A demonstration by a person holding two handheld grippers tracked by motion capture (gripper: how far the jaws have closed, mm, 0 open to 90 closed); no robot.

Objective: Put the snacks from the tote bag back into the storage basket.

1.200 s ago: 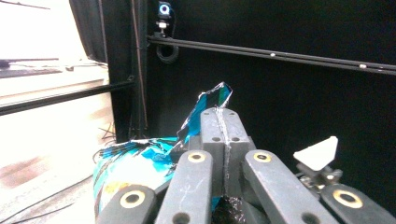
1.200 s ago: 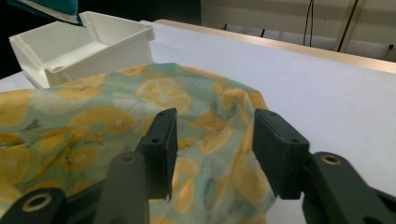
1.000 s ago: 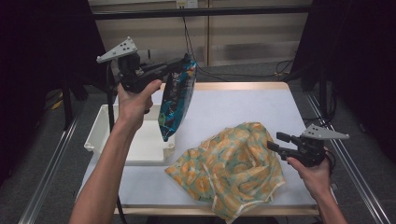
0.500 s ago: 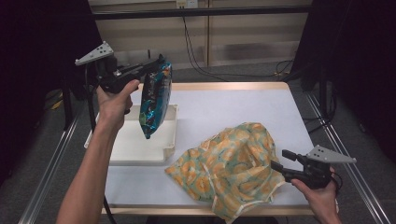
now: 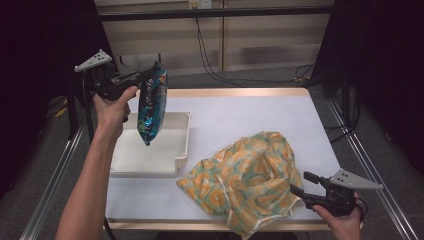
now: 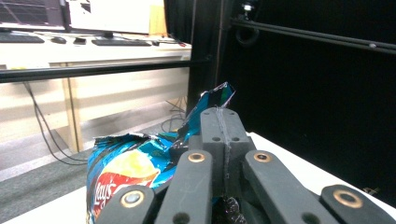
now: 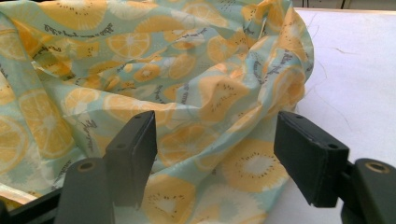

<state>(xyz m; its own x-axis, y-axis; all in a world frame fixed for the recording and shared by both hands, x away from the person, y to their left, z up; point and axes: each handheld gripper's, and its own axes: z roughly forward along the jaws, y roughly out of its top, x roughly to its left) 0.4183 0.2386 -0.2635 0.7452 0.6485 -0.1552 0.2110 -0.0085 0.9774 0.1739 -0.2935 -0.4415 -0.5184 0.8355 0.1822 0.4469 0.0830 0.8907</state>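
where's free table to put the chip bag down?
Bare table lies along the far edge, past the white tray and the orange-print cloth. The tray itself is empty under the chip bag. The near right is crowded: the cloth spreads there, with the right gripper open at its edge.

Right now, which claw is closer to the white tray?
The left claw. It hangs above the white tray's far end, shut on the chip bag dangling over it. The right claw is across the table, open at the orange-print cloth bag's edge.
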